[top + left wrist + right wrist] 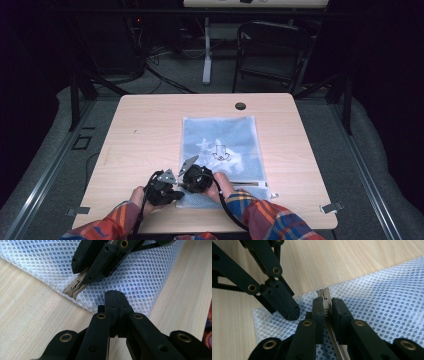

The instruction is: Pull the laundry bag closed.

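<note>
Pale wood worktop (150, 125) carries 1 thing that matters to you: a white mesh zipper pouch (222, 145) lying flat, its zippered edge nearest you and some pale contents showing dimly through the mesh.

Your left gripper (115, 305) is clenched on the near corner of the mesh, pinning the fabric down just beside the zipper's end. Your right gripper (327, 307) is closed around the beige zipper slider (323, 298), with the pull tab poking out beyond its jaws and the zipper tape (335, 340) running back underneath them (you can see the teeth between the 2 jaws).

From the left gripper view, the slider (76, 286) sits right at the corner end of the track, so I judge the travel has barely begun or is at its stop; which of the 2 I cannot tell, since the teeth behind the slider are hidden by the jaws. Both grips look set. What is left, as I read it, is the long pull along the near edge while the left keeps the corner anchored.
</note>
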`<state>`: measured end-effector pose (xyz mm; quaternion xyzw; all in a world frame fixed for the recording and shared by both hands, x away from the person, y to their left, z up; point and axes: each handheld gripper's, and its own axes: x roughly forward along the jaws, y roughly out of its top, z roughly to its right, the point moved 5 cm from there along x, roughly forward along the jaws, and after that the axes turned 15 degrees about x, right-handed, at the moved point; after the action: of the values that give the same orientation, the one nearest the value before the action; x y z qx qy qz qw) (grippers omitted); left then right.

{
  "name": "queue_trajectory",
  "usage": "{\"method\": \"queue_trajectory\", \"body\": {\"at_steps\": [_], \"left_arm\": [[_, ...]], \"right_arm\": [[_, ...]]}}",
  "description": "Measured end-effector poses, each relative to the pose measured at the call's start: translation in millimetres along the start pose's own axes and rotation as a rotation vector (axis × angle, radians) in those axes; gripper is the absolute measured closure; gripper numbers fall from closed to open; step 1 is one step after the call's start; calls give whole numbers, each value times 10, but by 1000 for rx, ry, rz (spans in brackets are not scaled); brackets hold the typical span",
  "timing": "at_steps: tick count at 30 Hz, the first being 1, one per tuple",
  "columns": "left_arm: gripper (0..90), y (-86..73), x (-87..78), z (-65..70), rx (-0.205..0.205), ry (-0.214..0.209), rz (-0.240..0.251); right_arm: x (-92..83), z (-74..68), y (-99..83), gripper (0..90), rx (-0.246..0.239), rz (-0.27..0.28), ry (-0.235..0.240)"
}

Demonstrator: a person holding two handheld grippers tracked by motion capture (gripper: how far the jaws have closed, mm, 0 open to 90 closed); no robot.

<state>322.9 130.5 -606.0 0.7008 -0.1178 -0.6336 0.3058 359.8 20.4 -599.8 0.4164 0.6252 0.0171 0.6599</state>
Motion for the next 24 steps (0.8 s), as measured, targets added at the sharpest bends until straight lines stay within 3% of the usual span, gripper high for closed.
{"method": "queue_trajectory", "body": {"at_steps": [6,10,15,18,24], "left_arm": [[900,6,-15,-11,2,-1,-5],[899,-6,-59,-62,2,48,-1],[900,-27,-21,-80,6,50,-5],[900,-22,-18,-97,-45,38,-20],[900,-26,-19,-91,-61,47,-22]], "right_arm": [[2,2,-10,816,0,-4,-1],[-2,21,-7,816,-3,-9,10],[6,18,-8,816,12,0,16],[5,19,-9,817,4,-3,13],[-20,20,-12,817,-5,1,8]]}}
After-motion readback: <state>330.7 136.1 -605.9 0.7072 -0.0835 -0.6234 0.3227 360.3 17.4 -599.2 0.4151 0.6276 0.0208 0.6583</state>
